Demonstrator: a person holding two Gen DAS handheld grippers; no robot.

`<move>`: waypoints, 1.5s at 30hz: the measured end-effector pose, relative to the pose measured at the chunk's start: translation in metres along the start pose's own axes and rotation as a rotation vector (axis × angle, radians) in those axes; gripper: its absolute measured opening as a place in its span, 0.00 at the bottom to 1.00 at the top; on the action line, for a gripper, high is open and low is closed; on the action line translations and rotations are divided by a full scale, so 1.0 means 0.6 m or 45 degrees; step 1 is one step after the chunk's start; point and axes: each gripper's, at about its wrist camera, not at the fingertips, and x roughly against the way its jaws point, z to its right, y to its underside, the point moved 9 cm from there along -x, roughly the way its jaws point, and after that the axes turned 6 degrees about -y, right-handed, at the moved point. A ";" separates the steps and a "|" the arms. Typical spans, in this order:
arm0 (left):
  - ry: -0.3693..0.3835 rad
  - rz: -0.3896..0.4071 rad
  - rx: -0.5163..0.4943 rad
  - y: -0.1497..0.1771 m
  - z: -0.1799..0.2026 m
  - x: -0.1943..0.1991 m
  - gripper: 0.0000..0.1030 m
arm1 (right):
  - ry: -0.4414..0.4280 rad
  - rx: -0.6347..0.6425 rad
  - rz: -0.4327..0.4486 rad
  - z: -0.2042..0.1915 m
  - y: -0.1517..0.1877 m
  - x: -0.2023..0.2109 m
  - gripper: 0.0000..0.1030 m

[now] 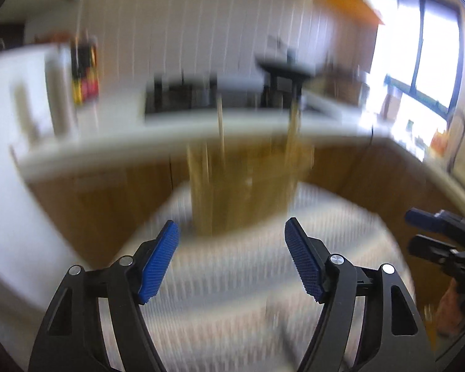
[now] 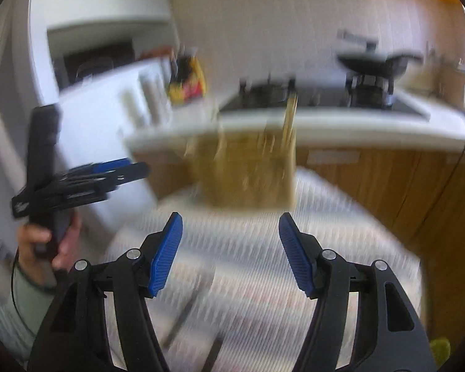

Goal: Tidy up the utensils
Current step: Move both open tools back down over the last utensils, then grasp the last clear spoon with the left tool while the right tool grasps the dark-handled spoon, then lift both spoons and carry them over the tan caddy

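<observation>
Both wrist cameras look forward and downward from close above a striped table (image 1: 232, 294), facing a wooden holder (image 2: 251, 170) and the counter (image 1: 170, 136) beyond; each catches the other gripper at its edge.

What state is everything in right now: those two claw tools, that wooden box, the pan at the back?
Left gripper: open, nothing between its blue pads.
Right gripper: open, nothing between its pads.
Wooden holder: upright on the striped cloth, with wooden sticks standing in it; blurred.
Dark utensils: lying flat on the cloth, not yet in the holder.
Pan: sitting on the stove; no flame can be made out.
</observation>
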 end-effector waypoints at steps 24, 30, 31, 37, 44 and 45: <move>0.000 -0.536 -0.200 0.220 0.130 -0.140 0.38 | 0.231 -0.107 -0.600 -0.066 0.321 -0.059 0.25; -0.056 -0.519 -0.258 0.219 0.151 -0.150 0.25 | 0.292 0.003 -0.611 -0.074 0.325 -0.063 0.11; -0.065 -0.510 -0.267 0.218 0.152 -0.151 0.14 | 0.288 0.007 -0.610 -0.074 0.326 -0.063 0.11; -0.177 -0.408 -0.394 0.214 0.152 -0.115 0.10 | 0.225 -0.037 -0.513 -0.067 0.313 -0.042 0.10; -0.139 -0.240 -0.241 0.154 0.111 -0.046 0.10 | 0.177 -0.085 -0.362 -0.037 0.258 -0.002 0.10; -0.134 -0.219 -0.222 0.145 0.106 -0.037 0.10 | 0.172 -0.096 -0.334 -0.034 0.246 0.005 0.10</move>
